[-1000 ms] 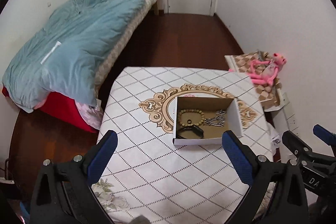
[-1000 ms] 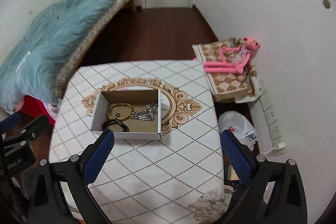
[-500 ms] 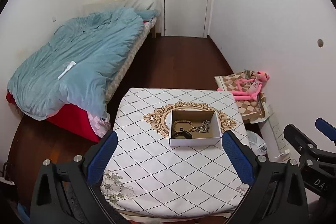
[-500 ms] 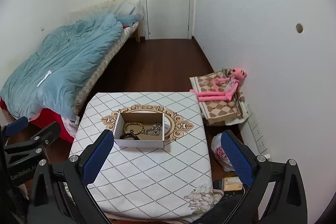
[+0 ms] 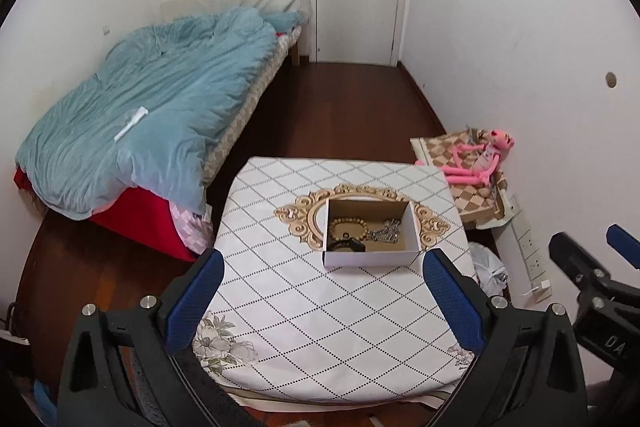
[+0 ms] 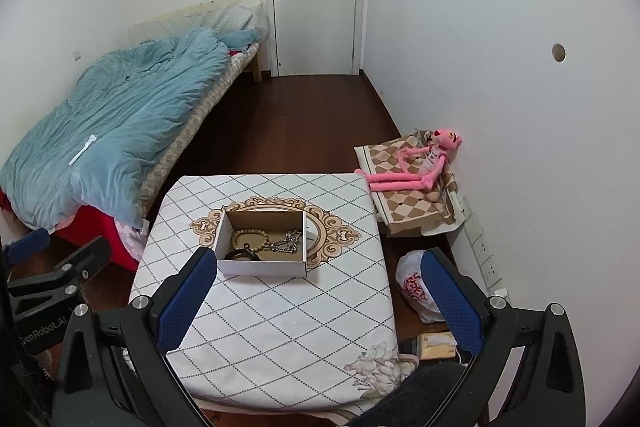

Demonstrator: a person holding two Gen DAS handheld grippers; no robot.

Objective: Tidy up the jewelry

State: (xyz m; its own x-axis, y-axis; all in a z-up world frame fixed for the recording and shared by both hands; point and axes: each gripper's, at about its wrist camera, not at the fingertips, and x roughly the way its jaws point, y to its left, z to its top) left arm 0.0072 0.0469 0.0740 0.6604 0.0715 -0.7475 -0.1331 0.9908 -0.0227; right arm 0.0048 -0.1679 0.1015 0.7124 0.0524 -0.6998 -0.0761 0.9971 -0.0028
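Note:
A white cardboard box stands open on the table. Inside lie a wooden bead bracelet, a silver chain and a black band. My left gripper is open and empty, held well above the table's near half. My right gripper is open and empty too, over the table's near right part. Each gripper shows at the edge of the other's view, the right one and the left one.
The table has a white diamond-pattern cloth. A bed with a blue quilt is on the left. A pink plush toy lies on a checked cushion by the right wall. A white plastic bag is on the floor.
Both grippers have risen and pulled back from the table, so the box now looks smaller and more of the room shows. Both stayed open.

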